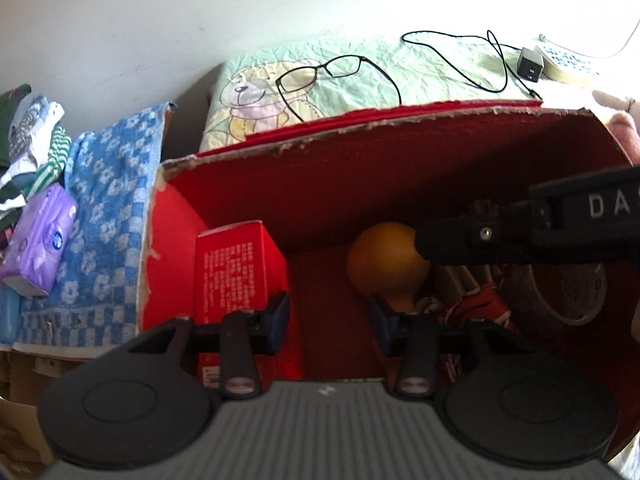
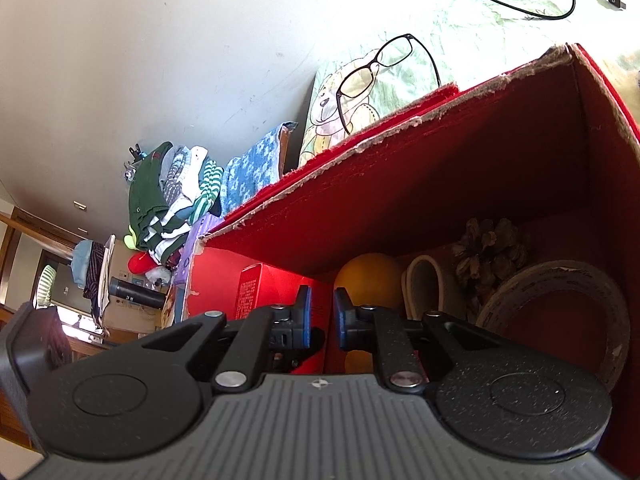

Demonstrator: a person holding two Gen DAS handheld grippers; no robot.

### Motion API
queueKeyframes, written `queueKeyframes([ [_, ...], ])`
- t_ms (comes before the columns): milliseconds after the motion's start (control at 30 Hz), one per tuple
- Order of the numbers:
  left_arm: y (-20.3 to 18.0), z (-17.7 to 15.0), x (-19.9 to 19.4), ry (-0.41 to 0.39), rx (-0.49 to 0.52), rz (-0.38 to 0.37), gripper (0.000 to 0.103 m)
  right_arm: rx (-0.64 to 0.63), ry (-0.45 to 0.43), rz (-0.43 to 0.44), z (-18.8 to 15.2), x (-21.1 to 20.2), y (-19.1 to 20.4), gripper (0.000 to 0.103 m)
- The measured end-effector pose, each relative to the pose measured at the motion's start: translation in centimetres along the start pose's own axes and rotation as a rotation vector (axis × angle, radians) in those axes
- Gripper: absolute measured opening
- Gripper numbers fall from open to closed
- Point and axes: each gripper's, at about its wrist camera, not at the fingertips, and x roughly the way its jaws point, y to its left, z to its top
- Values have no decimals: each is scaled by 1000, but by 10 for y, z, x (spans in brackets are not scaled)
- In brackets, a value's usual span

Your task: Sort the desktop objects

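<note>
Left wrist view: I have the left gripper [image 1: 328, 322] over the open red box [image 1: 360, 128], jaws spread wide with nothing between them. Inside the box I can see a small red carton [image 1: 232, 268] standing against the left wall, an orange ball [image 1: 384, 260] near the back wall, and a roll of tape [image 1: 568, 300] at the right. The right gripper [image 1: 520, 232] reaches into the box from the right, in front of the ball. Right wrist view: the right gripper [image 2: 322, 318] has its blue pads [image 2: 305, 316] only a narrow gap apart, and I see nothing held between them. This view also shows a pine cone [image 2: 492, 252] and a second, smaller tape roll [image 2: 428, 288] in the box. I judge the sorting to be partly complete: several items are already in the box, while the glasses [image 1: 328, 76], the black cable [image 1: 460, 56] and the charger plug [image 1: 530, 66] lie on the bear-print cloth [image 1: 256, 100] behind the box. A purple tissue pack [image 1: 40, 248] rests on the blue towel [image 1: 112, 184] well to the left.
</note>
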Motion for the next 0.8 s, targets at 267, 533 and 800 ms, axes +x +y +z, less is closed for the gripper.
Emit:
queueKeyframes([
  [267, -6, 3, 4, 12, 26, 8, 58, -5, 24, -25, -1, 2, 0, 16],
  [533, -5, 4, 5, 8, 17, -10, 62, -9, 40, -57, -2, 5, 0, 17],
  [800, -7, 4, 6, 11, 20, -16, 67, -32, 39, -90, -3, 4, 3, 21],
])
